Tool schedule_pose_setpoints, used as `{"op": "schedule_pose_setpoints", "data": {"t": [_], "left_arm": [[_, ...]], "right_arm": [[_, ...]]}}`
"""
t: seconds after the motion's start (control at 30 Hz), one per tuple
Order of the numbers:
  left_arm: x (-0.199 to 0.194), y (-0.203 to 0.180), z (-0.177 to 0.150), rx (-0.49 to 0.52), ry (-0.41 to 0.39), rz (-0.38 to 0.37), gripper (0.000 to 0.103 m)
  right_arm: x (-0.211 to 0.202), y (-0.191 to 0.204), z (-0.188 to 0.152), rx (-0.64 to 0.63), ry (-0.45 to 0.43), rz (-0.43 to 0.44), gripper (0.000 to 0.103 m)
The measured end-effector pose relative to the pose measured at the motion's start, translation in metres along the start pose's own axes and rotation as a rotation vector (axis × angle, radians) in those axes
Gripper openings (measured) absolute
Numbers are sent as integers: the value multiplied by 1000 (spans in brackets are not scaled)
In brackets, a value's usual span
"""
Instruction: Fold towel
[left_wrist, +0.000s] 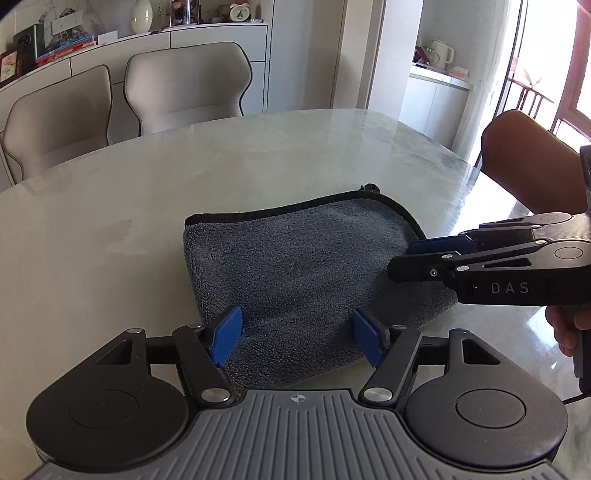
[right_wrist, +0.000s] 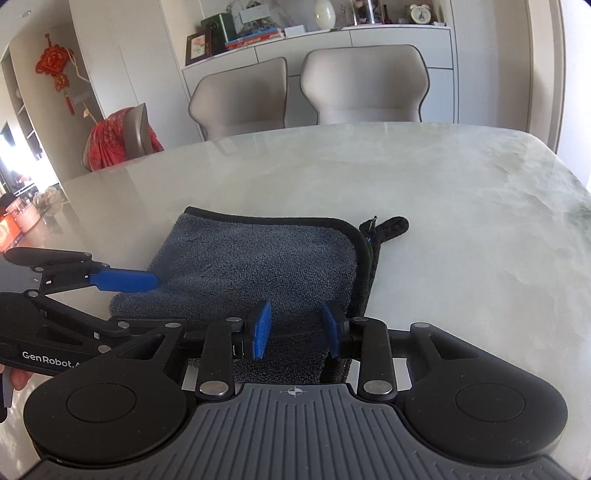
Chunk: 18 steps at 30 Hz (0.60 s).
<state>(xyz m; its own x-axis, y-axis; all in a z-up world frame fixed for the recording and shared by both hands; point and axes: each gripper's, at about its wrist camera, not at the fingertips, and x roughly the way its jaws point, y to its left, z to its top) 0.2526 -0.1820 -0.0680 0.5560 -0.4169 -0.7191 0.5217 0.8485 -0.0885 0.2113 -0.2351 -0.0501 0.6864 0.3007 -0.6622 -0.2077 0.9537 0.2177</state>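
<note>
A grey towel with black edging lies folded on the marble table; its hanging loop sticks out at the far right corner. My left gripper stands open above the towel's near edge, with cloth below the blue pads and nothing pinched. My right gripper is open by a narrower gap over the towel's near right part, pads clear of the cloth. Each gripper shows in the other's view: the right gripper comes in from the right, the left gripper from the left.
Two beige chairs stand at the table's far side before a white sideboard. A brown chair back is at the right edge. A hand grips the right tool's handle. Bare tabletop surrounds the towel.
</note>
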Motion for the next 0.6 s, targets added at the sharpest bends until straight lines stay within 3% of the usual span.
{"op": "schedule_pose_setpoints", "data": {"t": [0.13, 0.27, 0.6], "left_arm": [[-8, -1, 6, -30, 1, 17, 70], [-19, -3, 8, -35, -18, 48, 70], [-16, -7, -5, -46, 34, 97, 71]], "right_arm": [[-12, 13, 6, -18, -4, -17, 35], [-30, 25, 7, -37, -36, 5, 46], [-26, 25, -14, 4, 31, 18, 47]]}}
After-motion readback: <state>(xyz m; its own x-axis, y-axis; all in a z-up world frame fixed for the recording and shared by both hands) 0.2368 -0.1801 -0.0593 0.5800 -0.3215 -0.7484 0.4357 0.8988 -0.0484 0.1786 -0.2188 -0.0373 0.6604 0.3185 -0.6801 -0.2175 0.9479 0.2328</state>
